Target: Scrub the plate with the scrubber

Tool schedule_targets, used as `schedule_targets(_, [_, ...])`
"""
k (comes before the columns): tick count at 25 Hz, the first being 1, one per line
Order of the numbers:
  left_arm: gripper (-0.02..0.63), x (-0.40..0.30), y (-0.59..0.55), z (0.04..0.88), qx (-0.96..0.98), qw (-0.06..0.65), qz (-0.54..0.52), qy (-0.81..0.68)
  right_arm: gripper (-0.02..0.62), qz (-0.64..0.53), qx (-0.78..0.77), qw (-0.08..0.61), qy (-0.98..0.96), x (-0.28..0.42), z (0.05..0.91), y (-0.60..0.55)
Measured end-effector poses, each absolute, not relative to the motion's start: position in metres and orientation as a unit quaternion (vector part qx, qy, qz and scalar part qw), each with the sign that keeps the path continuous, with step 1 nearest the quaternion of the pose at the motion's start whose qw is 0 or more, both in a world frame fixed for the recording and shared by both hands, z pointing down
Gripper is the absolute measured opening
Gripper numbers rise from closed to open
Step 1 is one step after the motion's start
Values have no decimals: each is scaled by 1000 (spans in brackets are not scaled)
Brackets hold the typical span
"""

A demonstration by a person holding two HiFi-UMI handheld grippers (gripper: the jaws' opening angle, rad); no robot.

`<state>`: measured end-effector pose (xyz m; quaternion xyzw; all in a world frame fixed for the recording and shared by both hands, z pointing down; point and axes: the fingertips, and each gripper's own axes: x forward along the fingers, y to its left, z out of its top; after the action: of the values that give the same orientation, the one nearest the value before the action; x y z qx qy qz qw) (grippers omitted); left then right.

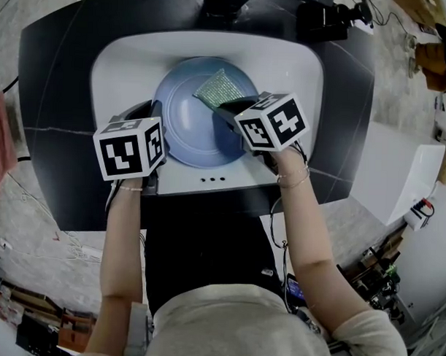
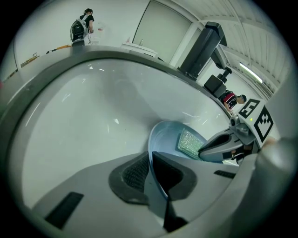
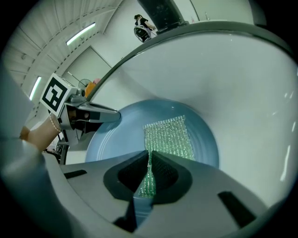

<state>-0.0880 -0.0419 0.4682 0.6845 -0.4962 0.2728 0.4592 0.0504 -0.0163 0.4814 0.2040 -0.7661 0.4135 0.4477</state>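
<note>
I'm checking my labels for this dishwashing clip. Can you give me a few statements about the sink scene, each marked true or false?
1. The left gripper is shut on the rim of the blue plate. True.
2. The right gripper is empty. False: it is shut on the scrubber.
3. The plate stands outside the basin. False: it sits inside the white sink.
4. The scrubber lies against the plate's inner face. True.
5. The scrubber is red. False: it is green and glittery.
</note>
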Motion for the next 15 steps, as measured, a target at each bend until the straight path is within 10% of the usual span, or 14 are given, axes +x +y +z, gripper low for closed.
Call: schedule_targets(15, [34, -89, -43, 465, 689, 448, 276, -499, 35, 410, 167, 462, -768, 43, 471, 31])
